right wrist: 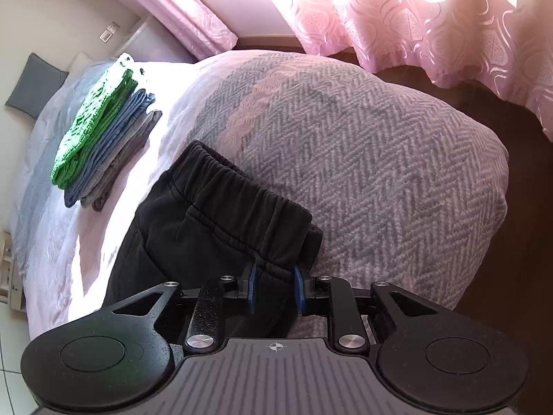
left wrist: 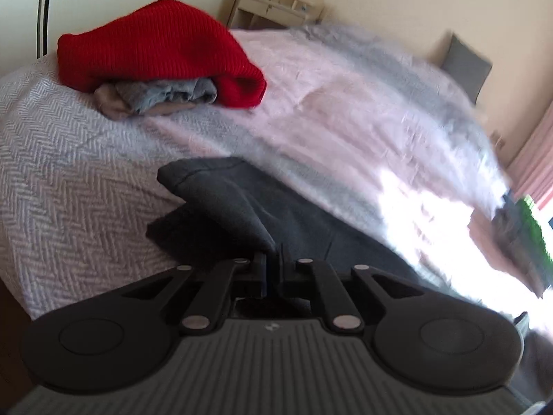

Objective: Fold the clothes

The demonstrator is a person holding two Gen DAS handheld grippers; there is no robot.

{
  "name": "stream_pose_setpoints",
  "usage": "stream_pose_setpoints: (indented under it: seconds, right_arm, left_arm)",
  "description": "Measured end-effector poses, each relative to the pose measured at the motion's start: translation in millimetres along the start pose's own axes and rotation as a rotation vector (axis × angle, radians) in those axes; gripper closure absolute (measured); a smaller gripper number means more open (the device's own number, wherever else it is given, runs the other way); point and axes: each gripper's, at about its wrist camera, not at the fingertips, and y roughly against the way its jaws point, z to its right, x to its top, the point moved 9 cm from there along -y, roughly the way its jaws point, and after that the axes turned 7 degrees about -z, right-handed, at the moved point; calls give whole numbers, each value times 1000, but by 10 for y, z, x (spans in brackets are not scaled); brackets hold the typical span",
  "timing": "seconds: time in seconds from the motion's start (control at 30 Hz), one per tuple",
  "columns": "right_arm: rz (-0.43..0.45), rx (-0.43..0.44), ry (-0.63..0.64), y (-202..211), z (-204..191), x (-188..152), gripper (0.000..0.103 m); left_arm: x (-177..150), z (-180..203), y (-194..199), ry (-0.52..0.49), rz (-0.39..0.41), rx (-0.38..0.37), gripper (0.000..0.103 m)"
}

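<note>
- Left gripper (left wrist: pixel 273 259): jaws nearly together, pinched on a fold of the dark trousers (left wrist: pixel 242 204); cloth rises in a ridge straight off the fingertips.
- Ahead and left of the left fingers: trouser end lying flat on the bedspread (left wrist: pixel 69 159), folded corner pointing up-left, away from the tips.
- Long axis of trousers in left view: from far-left of the fingers, down past them to the right, under the gripper body.
- Further beyond the left fingers, well apart: red knit (left wrist: pixel 155 52) heaped over grey clothes (left wrist: pixel 166 95).
- Right half of left view blurred; detail there not readable.
- Right gripper (right wrist: pixel 274 288): jaws a narrow way apart, closed on the trousers (right wrist: pixel 207 221) just below the waistband (right wrist: pixel 242 190); blue pads (right wrist: pixel 298 287) press on either side of the bunched cloth.
- Waistband, elastic and gathered, lies straight ahead of the right fingers, running from up-left to down-right across their line.
- Trouser body trails from waistband down-left, past the left side of the right fingers; long axis roughly along that diagonal.
- Far left of the right fingers, well apart: folded stack (right wrist: pixel 103 138), green on top, blue and grey beneath.
- Beyond and right of the fingers: bare herringbone bedspread (right wrist: pixel 380 159), then pink curtain (right wrist: pixel 414 27).
</note>
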Motion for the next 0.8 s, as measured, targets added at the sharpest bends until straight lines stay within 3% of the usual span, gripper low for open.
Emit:
stream_pose_setpoints:
  seconds: [0.07,0.1,0.13,0.17,0.2,0.23,0.33,0.37,0.47,0.57,0.63,0.8]
  right_arm:
    - [-6,-14,19,-15,0,-25,81]
    - [-5,-37,38,1,-11,-38,67]
    - [-4,-60,57,18,-22,-51,41]
    - [4,-99,89,50,-33,-64,33]
    - [30,-148,145,117,-54,-75,32]
    - [72,-183,207,206,-92,-88,32]
    - [201,-275,429,450,-361,-229,33]
    - [231,-290,508,490,-477,-303,33]
    - [264,-265,744,429,-861,-627,33]
    - [213,-181,909,190,-1115,-1032,33]
    - [159,-194,1009,-30,-1094,-1270,33]
    - [54,-228,1108,-284,-669,-1436,33]
  left_arm:
    - [-69,-4,-98,-35,-42,39,93]
    - [-54,32,-85,-54,-40,62,93]
    - [-39,68,-71,-74,-38,85,92]
    - [-39,114,-26,-93,-35,108,88]
    - [-60,172,59,-112,-28,132,79]
    - [-81,231,144,-130,-22,156,77]
    - [-141,407,402,-186,-4,228,80]
    - [-182,521,466,-220,-5,228,80]
    - [-454,1152,463,-414,-25,113,80]
    - [-829,1677,250,-608,-88,10,79]
    - [-1027,1813,73,-703,-112,17,80]
    - [-1073,1709,-92,-666,-156,37,79]
